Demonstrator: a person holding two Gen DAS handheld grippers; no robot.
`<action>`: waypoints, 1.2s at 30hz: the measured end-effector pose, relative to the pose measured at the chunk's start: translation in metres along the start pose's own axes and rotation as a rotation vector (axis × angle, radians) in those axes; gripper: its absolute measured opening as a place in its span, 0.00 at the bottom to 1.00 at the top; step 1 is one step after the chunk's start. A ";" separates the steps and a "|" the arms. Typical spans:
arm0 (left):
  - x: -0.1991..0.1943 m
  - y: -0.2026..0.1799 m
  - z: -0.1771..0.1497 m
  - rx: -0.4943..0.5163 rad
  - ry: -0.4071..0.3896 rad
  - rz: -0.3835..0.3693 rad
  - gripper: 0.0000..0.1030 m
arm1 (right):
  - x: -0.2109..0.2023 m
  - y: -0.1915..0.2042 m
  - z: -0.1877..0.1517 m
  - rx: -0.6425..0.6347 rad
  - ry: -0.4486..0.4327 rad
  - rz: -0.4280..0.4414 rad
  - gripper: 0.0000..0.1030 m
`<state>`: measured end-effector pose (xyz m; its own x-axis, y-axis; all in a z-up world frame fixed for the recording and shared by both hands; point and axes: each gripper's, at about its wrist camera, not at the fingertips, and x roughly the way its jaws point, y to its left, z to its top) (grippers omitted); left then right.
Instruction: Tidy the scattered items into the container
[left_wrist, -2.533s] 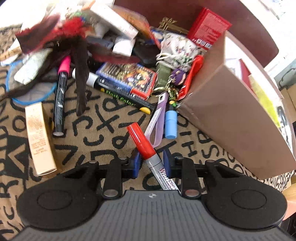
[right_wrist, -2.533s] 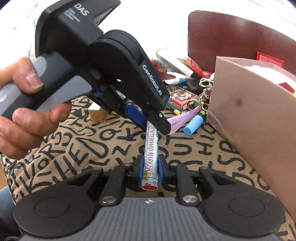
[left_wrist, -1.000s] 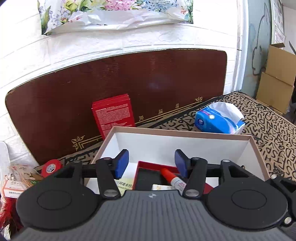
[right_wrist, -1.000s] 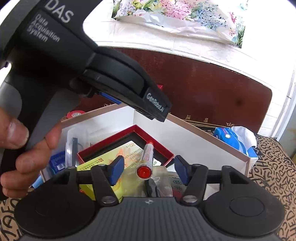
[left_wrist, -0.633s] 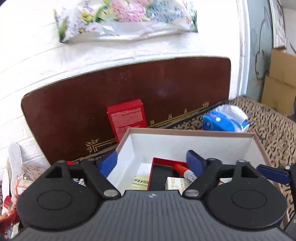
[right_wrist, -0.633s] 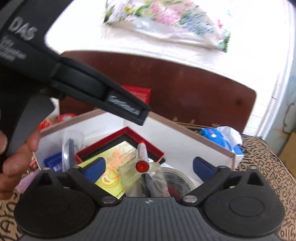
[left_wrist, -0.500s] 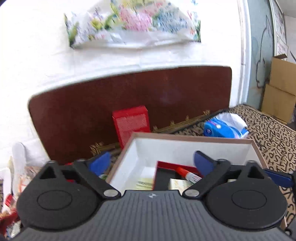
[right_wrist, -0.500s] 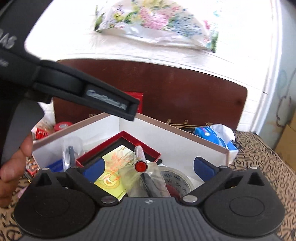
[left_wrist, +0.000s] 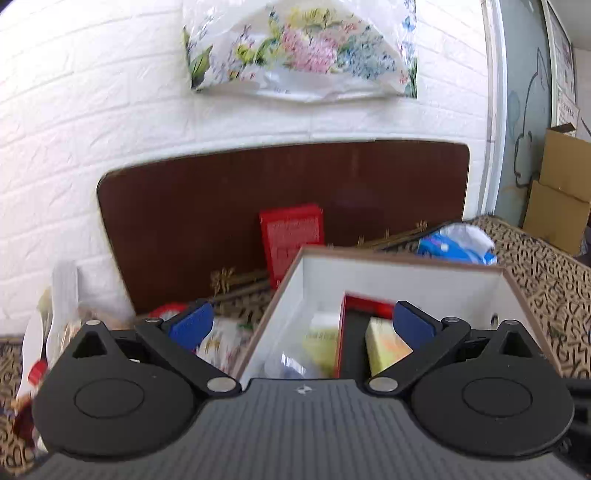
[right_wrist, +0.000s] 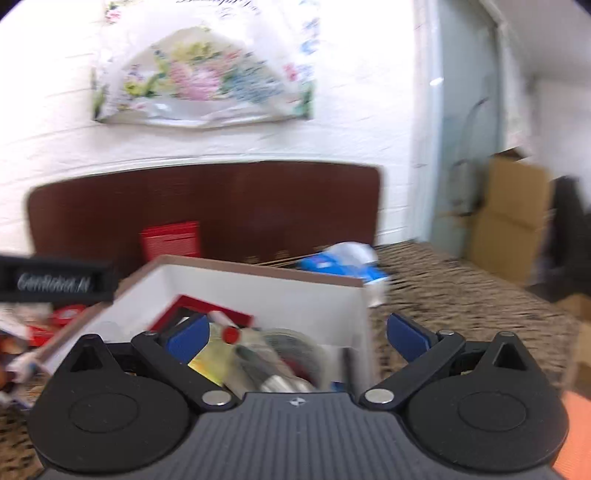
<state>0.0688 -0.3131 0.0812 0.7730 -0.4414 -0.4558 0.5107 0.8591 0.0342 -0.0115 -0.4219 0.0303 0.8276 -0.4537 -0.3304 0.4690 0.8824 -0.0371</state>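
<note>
The cardboard container (left_wrist: 388, 275) with white inner walls sits ahead in the left wrist view, holding a red tray (left_wrist: 364, 301), a yellow box (left_wrist: 384, 347) and a clear bag. My left gripper (left_wrist: 301, 323) is wide open and holds nothing, its left finger outside the container's left wall. In the blurred right wrist view the same container (right_wrist: 280, 295) holds a red-capped whiteboard marker (right_wrist: 225, 326) and a tape roll (right_wrist: 299, 347). My right gripper (right_wrist: 295, 338) is wide open with nothing held, straddling the container's right wall. The tip of the left gripper shows at that view's left edge.
A red box (left_wrist: 291, 236) leans on a dark wooden board (left_wrist: 258, 199) behind the container. A blue tissue pack (left_wrist: 458, 245) lies to the right on the patterned cloth. Scattered items (left_wrist: 48, 332) lie piled at left. Cardboard boxes (left_wrist: 557, 206) stand far right.
Both grippers spread from half open to fully open and let the marker drop into the container. Both views slid sideways; the right view turned and blurred.
</note>
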 end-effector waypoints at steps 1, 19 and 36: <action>-0.001 0.000 -0.005 0.000 0.015 -0.001 1.00 | -0.006 0.005 -0.005 -0.011 -0.024 -0.032 1.00; -0.023 0.008 -0.045 0.015 -0.076 0.164 1.00 | -0.031 0.023 -0.041 0.094 -0.010 -0.079 1.00; -0.025 0.018 -0.041 -0.026 -0.089 0.126 1.00 | -0.028 0.023 -0.035 0.094 0.018 -0.029 1.00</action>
<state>0.0431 -0.2754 0.0569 0.8612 -0.3496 -0.3690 0.3984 0.9150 0.0629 -0.0346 -0.3842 0.0058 0.8081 -0.4755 -0.3477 0.5201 0.8531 0.0421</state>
